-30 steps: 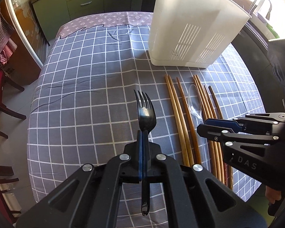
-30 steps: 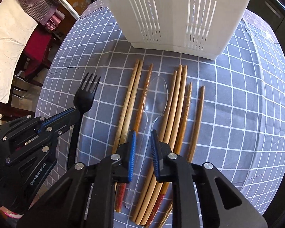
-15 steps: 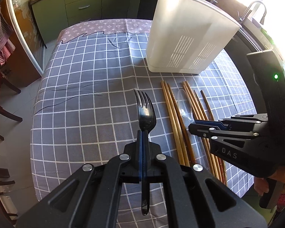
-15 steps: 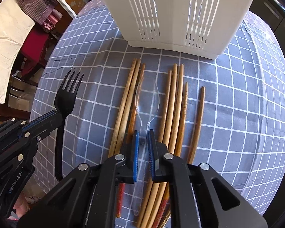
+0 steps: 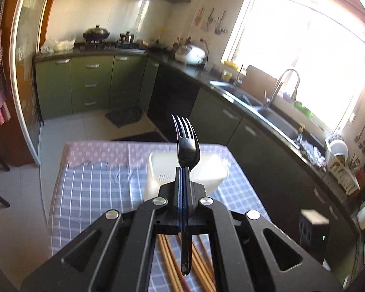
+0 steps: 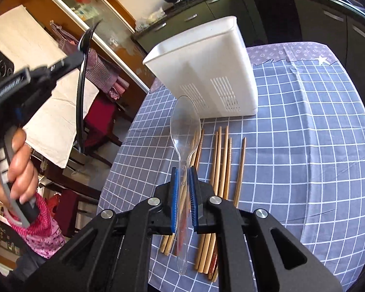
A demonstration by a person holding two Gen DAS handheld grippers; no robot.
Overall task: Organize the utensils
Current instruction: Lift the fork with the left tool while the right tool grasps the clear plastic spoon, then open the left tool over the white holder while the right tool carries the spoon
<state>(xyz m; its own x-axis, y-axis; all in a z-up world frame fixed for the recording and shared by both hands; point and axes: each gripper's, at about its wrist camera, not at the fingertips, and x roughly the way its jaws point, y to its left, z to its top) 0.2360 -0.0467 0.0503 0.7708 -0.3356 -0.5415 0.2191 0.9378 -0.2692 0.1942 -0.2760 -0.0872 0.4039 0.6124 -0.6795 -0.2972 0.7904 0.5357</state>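
Observation:
My left gripper (image 5: 183, 170) is shut on a black plastic fork (image 5: 186, 141), tines up, raised high above the table. The right wrist view shows that gripper (image 6: 81, 52) at upper left with the fork (image 6: 80, 102) hanging from it. My right gripper (image 6: 183, 170) is shut on a clear plastic spoon (image 6: 184, 124), lifted off the cloth with its bowl pointing at the white utensil holder (image 6: 206, 73). That holder (image 5: 211, 168) stands upright beyond the fork in the left wrist view. Several wooden chopsticks (image 6: 222, 160) lie on the checked tablecloth (image 6: 304, 146).
A hand (image 6: 14, 170) grips the left tool at the left edge. Chairs and hanging cloths (image 6: 102, 112) stand left of the table. Green kitchen cabinets (image 5: 90, 85), a counter and a sink (image 5: 275, 119) lie beyond the table. Chopsticks (image 5: 172, 262) show under the left gripper.
Both grippers have risen and tilted up. The right one closed on the clear spoon and lifted it off the cloth. The fork stayed gripped and went up high.

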